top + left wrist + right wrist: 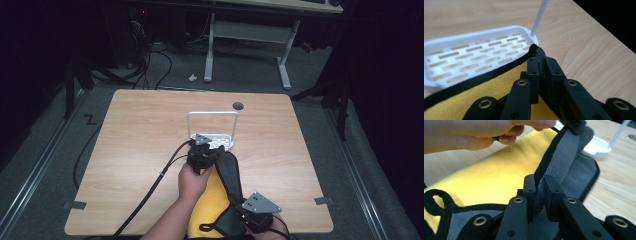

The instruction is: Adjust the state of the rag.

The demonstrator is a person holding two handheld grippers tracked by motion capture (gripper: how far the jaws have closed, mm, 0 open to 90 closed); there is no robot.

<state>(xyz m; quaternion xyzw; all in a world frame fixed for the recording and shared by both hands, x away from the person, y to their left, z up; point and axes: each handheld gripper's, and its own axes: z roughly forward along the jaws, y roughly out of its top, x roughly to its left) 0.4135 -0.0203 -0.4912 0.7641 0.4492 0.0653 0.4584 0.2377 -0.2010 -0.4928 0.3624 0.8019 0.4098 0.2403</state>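
Your left gripper (539, 65) clamps the cloth's (214, 194) far edge just beside the white rack (439, 43); your right gripper (539, 192) clamps its near edge. The cloth's long axis runs between them, toward the rack.

A white desk frame (247, 35) stands beyond the table (135, 135).

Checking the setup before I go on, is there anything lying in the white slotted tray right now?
No, the left gripper view shows the white slotted tray with bare slots, and the yellow cloth only lies against its near rim.
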